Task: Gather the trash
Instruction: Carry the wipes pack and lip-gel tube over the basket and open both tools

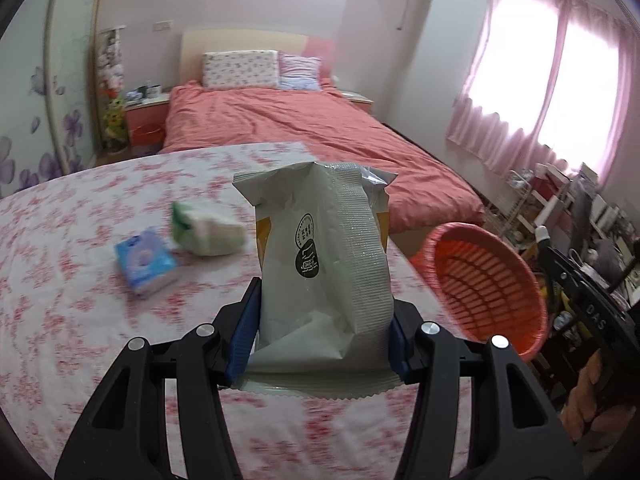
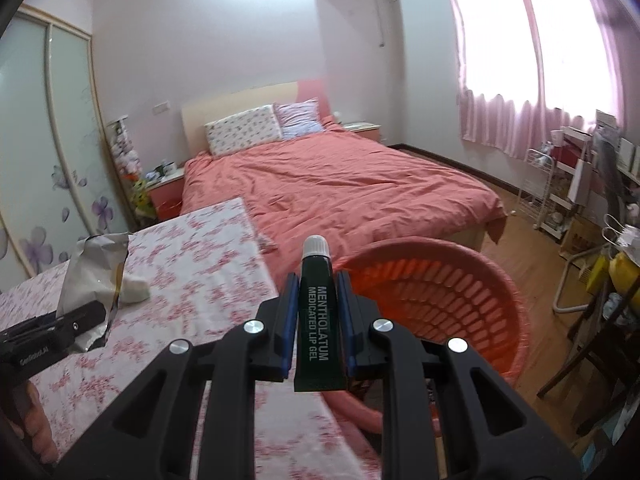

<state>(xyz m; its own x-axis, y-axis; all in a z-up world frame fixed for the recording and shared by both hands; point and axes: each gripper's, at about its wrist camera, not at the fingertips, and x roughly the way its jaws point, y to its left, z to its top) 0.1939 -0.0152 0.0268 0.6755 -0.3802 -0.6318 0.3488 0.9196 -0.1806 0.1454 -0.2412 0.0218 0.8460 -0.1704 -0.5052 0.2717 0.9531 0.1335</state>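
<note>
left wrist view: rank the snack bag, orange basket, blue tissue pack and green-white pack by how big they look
1. snack bag, enlarged by nearness in the left gripper
2. orange basket
3. and 4. blue tissue pack and green-white pack look alike, so unranked

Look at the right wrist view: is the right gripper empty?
No: the right gripper is shut on a dark green lip gel tube, held upright between its blue pads beside the orange basket.
</note>
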